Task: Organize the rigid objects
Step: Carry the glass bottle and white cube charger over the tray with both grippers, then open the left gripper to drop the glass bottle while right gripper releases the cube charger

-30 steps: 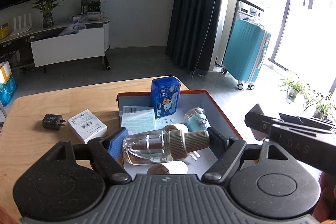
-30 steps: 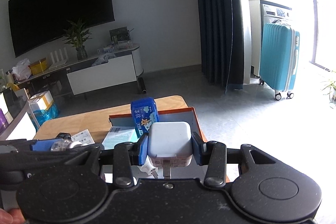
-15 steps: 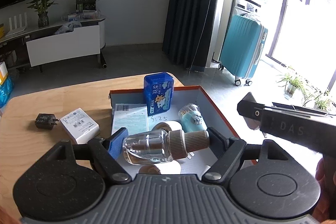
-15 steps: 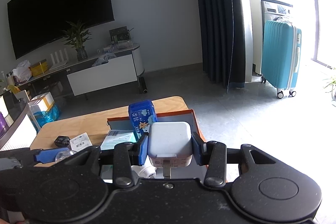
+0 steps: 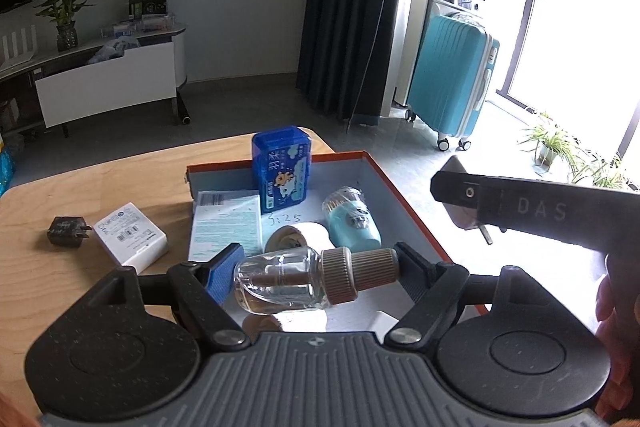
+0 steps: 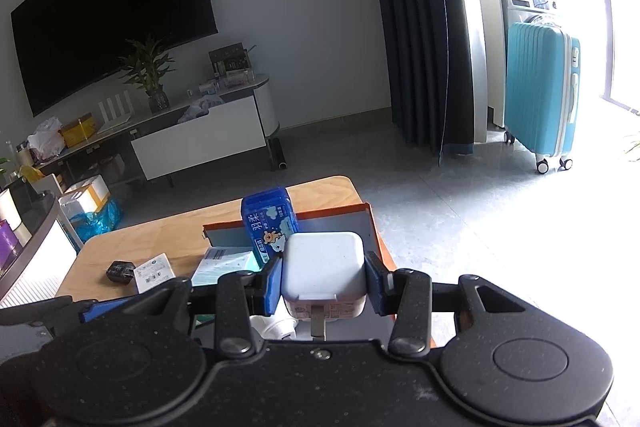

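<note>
Glass bottle [image 5: 286, 281] and white charger [image 6: 323, 269], each pinched over the orange-rimmed tray [image 5: 404, 195].
Left gripper [image 5: 312, 277] clamps the bottle sideways, cap toward 3 o'clock. Right gripper [image 6: 323, 281] squeezes the charger, prongs down. In the tray: blue box [image 5: 281, 165] at 12 o'clock, teal container [image 5: 351, 223] toward 1 o'clock. A black plug [image 5: 66, 231] lies on the wooden table [image 5: 120, 179] at 9 o'clock.

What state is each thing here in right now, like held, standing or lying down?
Left gripper: shut on glass bottle.
Glass bottle: held sideways, cap on.
Right gripper: shut on white charger.
White charger: held.
Blue box: standing in tray.
Tray: open.
Black plug: lying on table.
</note>
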`<state>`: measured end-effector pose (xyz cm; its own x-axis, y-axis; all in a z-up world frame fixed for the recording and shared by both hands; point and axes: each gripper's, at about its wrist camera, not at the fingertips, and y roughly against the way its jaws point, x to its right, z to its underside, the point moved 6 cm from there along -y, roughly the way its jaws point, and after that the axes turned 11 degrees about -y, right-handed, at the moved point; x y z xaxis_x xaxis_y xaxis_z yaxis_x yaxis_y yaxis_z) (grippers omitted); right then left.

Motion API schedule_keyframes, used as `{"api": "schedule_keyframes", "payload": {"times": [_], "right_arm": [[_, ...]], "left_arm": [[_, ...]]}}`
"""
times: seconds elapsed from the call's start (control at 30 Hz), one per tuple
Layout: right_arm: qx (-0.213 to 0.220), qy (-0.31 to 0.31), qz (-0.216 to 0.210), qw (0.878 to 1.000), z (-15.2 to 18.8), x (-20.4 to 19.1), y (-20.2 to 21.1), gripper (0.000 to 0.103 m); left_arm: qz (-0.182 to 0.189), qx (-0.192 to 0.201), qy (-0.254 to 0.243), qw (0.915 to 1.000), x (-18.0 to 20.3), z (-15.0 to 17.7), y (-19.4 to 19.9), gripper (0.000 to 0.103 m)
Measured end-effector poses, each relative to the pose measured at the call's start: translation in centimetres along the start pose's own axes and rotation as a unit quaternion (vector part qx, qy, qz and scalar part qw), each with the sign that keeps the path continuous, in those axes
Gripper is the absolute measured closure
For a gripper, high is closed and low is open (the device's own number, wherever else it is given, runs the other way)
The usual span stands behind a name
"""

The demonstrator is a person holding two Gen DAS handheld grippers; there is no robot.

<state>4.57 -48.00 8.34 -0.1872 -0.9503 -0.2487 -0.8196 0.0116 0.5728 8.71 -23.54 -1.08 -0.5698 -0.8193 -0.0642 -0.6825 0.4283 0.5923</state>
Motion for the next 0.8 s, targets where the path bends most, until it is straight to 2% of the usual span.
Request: {"api": "schedule_keyframes", "payload": {"times": [0.8], "right_arm": [[-0.030, 0.001, 0.010, 1.000, 0.6, 0.2, -2.7, 0.051]], "left_arm": [[0.013, -0.008, -0.010, 0.9998, 0.9, -0.2, -1.7, 0.021]]}}
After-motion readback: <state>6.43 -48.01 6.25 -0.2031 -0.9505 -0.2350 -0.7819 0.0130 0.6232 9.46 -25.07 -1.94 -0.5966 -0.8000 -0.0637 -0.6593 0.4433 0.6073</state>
